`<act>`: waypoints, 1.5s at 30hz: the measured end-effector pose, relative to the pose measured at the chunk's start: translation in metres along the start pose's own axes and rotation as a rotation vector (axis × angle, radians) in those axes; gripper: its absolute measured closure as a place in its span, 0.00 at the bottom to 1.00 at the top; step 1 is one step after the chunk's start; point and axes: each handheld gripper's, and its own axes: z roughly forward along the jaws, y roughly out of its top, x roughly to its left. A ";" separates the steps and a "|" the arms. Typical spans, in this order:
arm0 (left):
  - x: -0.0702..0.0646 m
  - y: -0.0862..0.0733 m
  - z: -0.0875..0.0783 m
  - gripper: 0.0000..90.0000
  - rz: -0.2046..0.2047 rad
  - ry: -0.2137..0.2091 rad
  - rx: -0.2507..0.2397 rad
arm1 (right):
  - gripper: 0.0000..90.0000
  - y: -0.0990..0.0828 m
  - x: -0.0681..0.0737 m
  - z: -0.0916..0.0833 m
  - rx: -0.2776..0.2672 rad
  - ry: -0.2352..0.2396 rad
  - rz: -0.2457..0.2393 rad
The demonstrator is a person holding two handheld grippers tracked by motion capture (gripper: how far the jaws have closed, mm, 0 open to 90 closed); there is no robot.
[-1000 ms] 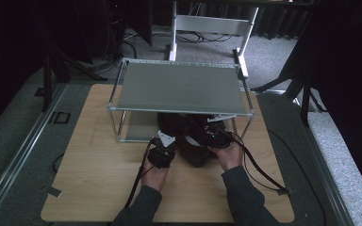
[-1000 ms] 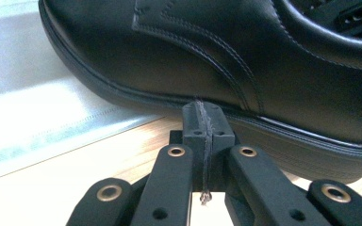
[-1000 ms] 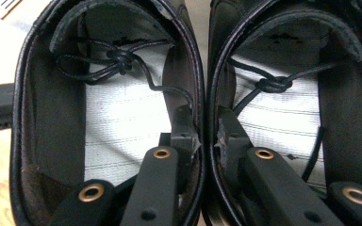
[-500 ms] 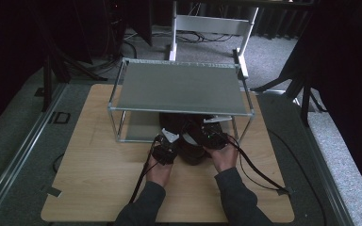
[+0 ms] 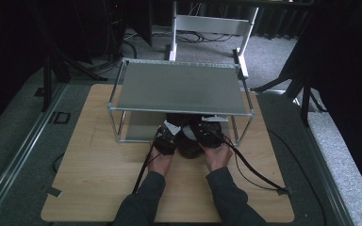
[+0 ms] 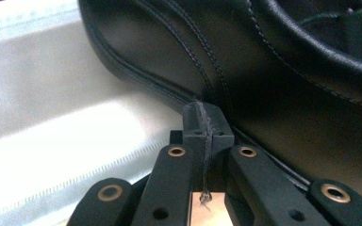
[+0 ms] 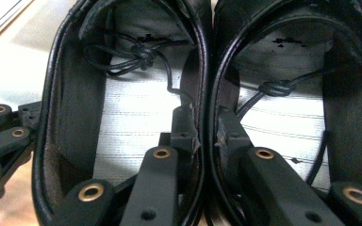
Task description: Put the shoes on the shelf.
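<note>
While both shoes sit half under the metal shelf rack [image 5: 181, 87], reads as a placing job well advanced but unfinished. Pair of black leather shoes [image 5: 188, 141] at the front edge of the lower shelf [image 5: 136, 132], heels toward the person, side by side and touching. Right gripper [image 7: 201, 127] clamped across the two inner walls where the shoes meet, one jaw inside the left shoe [image 7: 122, 108], the other inside the right shoe [image 7: 287, 108], pinching both collars together so the pair moves as one. Left gripper [image 6: 203, 123] fully closed, jaws pressed flat together with nothing between them, tip resting against the outer sidewall of the left shoe, just above the pale shelf surface. Laces tucked loose inside both shoes. Still to do, by the look of it: push the pair fully under the top shelf, square it up, release the pinch and withdraw both hands over the wooden table [image 5: 85, 188].
</note>
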 end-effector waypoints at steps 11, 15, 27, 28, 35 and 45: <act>0.001 0.007 0.014 1.00 0.029 0.074 -0.070 | 0.89 0.000 0.005 0.010 -0.089 -0.050 0.085; 0.002 0.006 0.018 1.00 0.030 0.092 -0.084 | 0.89 -0.002 0.007 0.014 -0.118 -0.062 0.093; 0.002 0.012 0.027 1.00 0.040 0.115 -0.110 | 0.89 -0.002 0.010 0.020 -0.165 -0.097 0.129; 0.001 0.012 0.028 1.00 0.037 0.120 -0.114 | 0.89 -0.002 0.010 0.021 -0.169 -0.100 0.132; 0.002 0.010 0.030 1.00 0.060 0.123 -0.099 | 0.86 -0.002 0.009 0.023 -0.202 -0.115 0.139; 0.005 0.004 0.041 1.00 0.078 0.098 -0.018 | 0.55 -0.007 0.010 0.028 -0.389 -0.066 0.061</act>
